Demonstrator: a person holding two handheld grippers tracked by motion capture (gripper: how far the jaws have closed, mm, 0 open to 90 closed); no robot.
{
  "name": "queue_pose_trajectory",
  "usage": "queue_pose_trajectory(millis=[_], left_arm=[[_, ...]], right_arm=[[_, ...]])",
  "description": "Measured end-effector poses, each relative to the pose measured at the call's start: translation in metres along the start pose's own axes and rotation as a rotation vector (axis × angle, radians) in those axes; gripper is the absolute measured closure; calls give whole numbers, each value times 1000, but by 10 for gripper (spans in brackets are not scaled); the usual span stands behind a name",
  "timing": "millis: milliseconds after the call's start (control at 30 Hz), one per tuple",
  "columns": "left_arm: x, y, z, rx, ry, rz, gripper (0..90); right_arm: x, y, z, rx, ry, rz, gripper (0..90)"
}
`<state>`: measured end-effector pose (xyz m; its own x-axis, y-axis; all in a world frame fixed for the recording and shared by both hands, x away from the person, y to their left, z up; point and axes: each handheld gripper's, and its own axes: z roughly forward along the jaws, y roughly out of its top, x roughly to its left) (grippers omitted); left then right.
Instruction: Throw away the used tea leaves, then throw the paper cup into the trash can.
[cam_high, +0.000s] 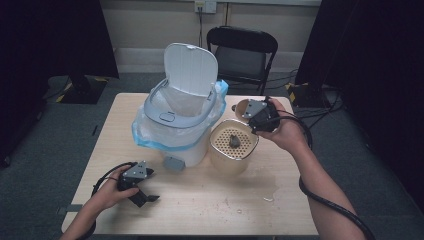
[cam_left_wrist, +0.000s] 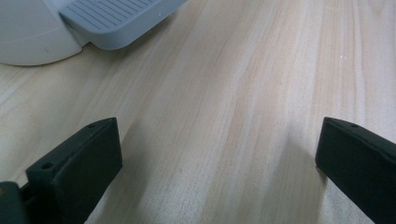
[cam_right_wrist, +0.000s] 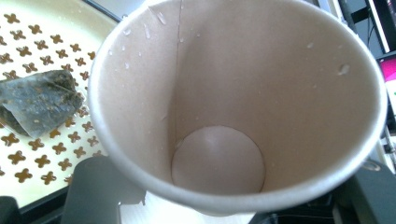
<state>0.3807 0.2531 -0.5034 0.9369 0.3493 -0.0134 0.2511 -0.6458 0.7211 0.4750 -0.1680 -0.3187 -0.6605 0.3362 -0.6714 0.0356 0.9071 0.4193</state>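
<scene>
Resting low, left gripper (cam_high: 141, 196): jaws spread wide, empty, over bare table (cam_high: 210, 200).
Right gripper (cam_high: 256, 118): clamped on a paper cup (cam_right_wrist: 233, 102), held above the table's far right.
Cup: tipped on its side, mouth toward the camera in the right gripper view (droplets cling inside, otherwise empty).
Strainer tub (cam_high: 234, 146): beside the bin, a wet teabag (cam_high: 234, 141) on its perforated top.
Bin (cam_high: 175, 120): lid up, liner inside.
</scene>
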Motion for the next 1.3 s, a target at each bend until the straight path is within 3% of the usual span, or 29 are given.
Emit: queue_pose_trajectory(millis=[133,233,400,600,833,1033,1200,1300], left_arm=[[0,0,0,0,0,0,0],[0,0,0,-2,0,1,0],[0,0,0,-2,0,1,0],[0,0,0,-1,0,1,0],[0,0,0,-1,1,1,0],[0,0,0,-1,2,1,0],[0,0,0,-2,0,3,0],[0,0,0,-1,-1,3,0]], right_arm=[[0,-2,1,14,8,22,333],[-1,-4,2,-8,19,60,332],[-2,-5,3,4,24,68,331],[-3,-5,2,-28,47,107,331],[-10,-8,3,-65,91,218,329],[-17,-10,2,-81,112,259,328],[-21,-8,1,-120,138,329,327],[-23,-7,1,-133,154,347,327]])
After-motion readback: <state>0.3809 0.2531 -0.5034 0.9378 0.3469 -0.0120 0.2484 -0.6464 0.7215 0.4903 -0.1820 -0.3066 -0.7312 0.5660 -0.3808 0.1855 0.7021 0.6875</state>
